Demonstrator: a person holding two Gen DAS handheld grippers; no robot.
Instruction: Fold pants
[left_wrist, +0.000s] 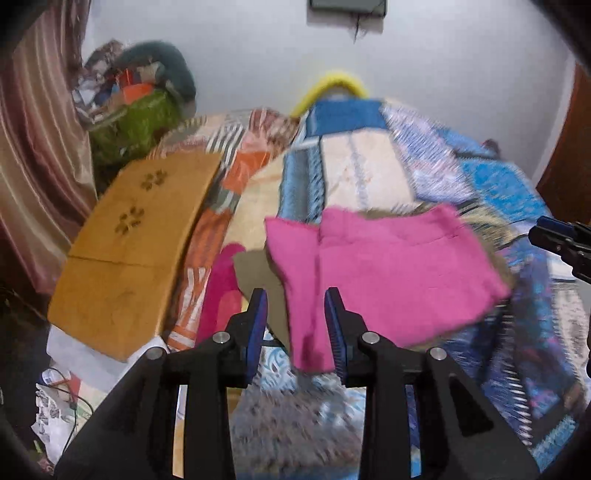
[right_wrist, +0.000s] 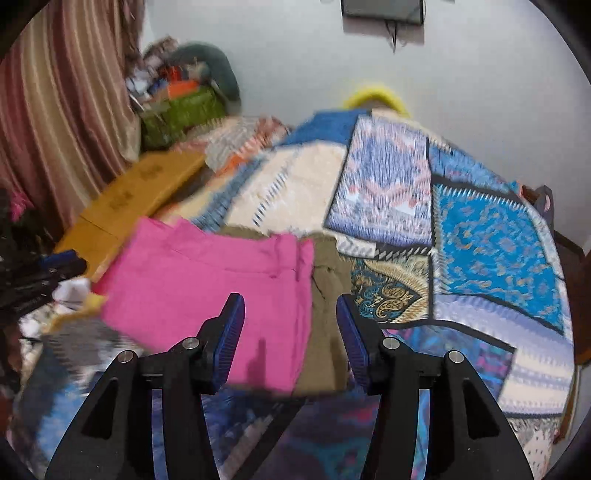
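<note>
I judge the pink pants already folded compact on the patchwork bedspread, leaving little; my left gripper and right gripper gape wide, gripping nothing.

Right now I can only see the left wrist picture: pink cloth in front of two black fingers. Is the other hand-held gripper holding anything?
Observer: No. The right hand-held gripper is open, its fingers wide apart with nothing pinched between them.
Operator: So what is it pointing at?
Observer: The right edge of the pink pants. An olive-brown cloth pokes out from under them all along that side, and it shows between the fingers too.
</note>
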